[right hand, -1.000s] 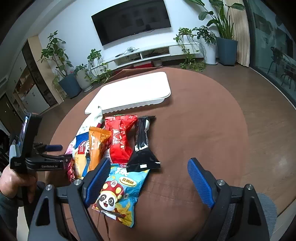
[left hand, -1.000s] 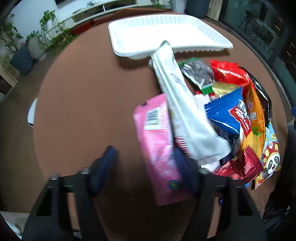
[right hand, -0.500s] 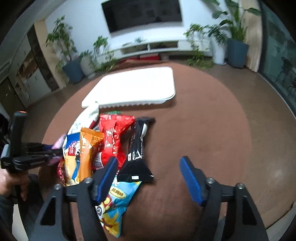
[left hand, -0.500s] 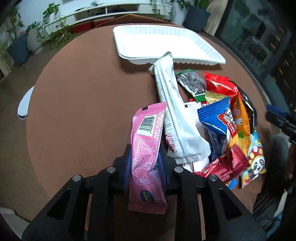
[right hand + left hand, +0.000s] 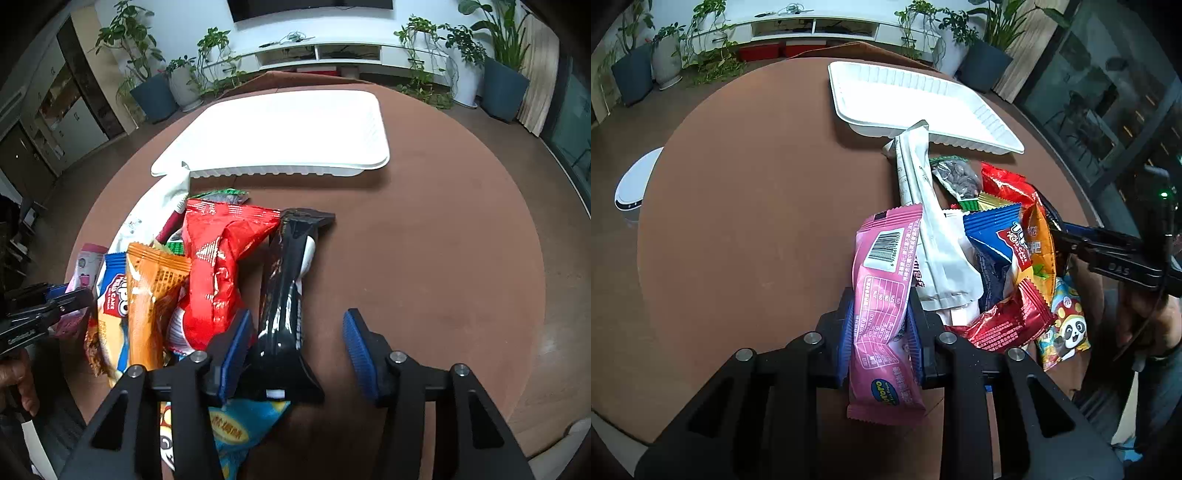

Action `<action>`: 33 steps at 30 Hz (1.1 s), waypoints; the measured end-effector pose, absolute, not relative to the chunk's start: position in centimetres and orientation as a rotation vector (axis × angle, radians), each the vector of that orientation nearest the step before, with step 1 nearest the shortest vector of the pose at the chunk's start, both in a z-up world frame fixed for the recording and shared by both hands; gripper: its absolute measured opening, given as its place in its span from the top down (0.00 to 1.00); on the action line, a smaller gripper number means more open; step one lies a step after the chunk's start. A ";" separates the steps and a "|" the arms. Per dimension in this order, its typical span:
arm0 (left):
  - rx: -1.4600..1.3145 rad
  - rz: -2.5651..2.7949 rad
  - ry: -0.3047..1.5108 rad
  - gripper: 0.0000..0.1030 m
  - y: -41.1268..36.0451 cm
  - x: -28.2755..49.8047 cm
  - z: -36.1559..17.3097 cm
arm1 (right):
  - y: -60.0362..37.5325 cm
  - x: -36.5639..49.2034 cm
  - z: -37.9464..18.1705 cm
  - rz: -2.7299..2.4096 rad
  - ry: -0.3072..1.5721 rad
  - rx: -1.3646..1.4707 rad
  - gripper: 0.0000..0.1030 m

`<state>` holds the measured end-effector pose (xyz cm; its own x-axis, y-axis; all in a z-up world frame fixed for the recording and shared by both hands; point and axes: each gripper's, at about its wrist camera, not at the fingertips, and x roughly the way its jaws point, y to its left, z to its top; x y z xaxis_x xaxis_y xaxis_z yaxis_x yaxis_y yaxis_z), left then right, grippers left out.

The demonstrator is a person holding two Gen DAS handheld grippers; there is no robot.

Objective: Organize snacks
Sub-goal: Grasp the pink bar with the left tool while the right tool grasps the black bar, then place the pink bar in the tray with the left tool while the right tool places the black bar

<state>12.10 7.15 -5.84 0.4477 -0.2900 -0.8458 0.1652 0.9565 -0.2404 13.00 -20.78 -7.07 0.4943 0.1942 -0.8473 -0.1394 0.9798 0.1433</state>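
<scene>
Since earlier: left claw point(image 5: 881, 328) clamped on pink pack point(image 5: 886, 295) at pile edge. Right claw point(image 5: 295, 347) closing, black bar point(image 5: 284, 295) between (untouched). Next: carry to tray point(image 5: 908, 92).

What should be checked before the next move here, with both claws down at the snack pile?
1. Left claw clamped on the pink packet: ok.
2. Right claw closing around the black bar, right pad not yet touching: not ok.
3. White tray free of snacks inside: ok.
4. White pouch tip rests on the tray rim: not ok.
5. Pink packet clear of neighbouring packets: cannot tell.
</scene>
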 end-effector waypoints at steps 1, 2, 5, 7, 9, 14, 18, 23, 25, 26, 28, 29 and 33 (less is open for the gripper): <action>-0.136 -0.284 1.069 0.77 7.2 12.3 -5.9 | -20.6 13.3 -7.3 0.211 1.045 0.053 0.54; -0.138 -0.282 1.066 0.77 7.2 12.0 -6.0 | -20.5 13.5 -7.4 0.214 1.050 0.046 0.56; -0.150 -0.285 1.063 0.77 7.7 11.7 -6.1 | -20.1 14.0 -8.3 0.223 1.079 0.024 0.68; -0.154 -0.288 1.060 0.77 7.8 11.6 -6.1 | -20.1 14.0 -8.4 0.226 1.065 0.016 0.70; -0.161 -0.291 1.061 0.77 8.0 11.5 -6.2 | -20.3 13.9 -8.5 0.228 1.062 0.022 0.71; -0.175 -0.303 1.056 0.77 8.1 11.4 -6.2 | -21.2 13.6 -8.5 0.232 1.050 0.069 0.75; -0.182 -0.309 1.051 0.77 8.0 11.4 -6.2 | -22.3 13.2 -8.0 0.221 1.021 0.129 0.77; -0.198 -0.311 1.043 0.77 8.2 11.3 -6.1 | -24.6 12.5 -6.9 0.217 0.971 0.242 0.79; -0.200 -0.310 1.041 0.77 8.2 11.4 -6.1 | -25.7 12.4 -6.6 0.207 0.952 0.275 0.79; -0.203 -0.310 1.041 0.77 8.3 11.4 -6.0 | -26.1 12.3 -6.5 0.202 0.949 0.287 0.79; -0.213 -0.311 1.040 0.77 8.4 11.6 -5.9 | -27.0 12.3 -6.3 0.188 0.943 0.303 0.79; -0.218 -0.312 1.037 0.77 8.6 11.7 -5.8 | -27.7 12.3 -6.3 0.177 0.939 0.314 0.79; -0.251 -0.313 1.022 0.77 9.3 12.3 -5.2 | -29.7 12.4 -6.0 0.142 0.924 0.353 0.79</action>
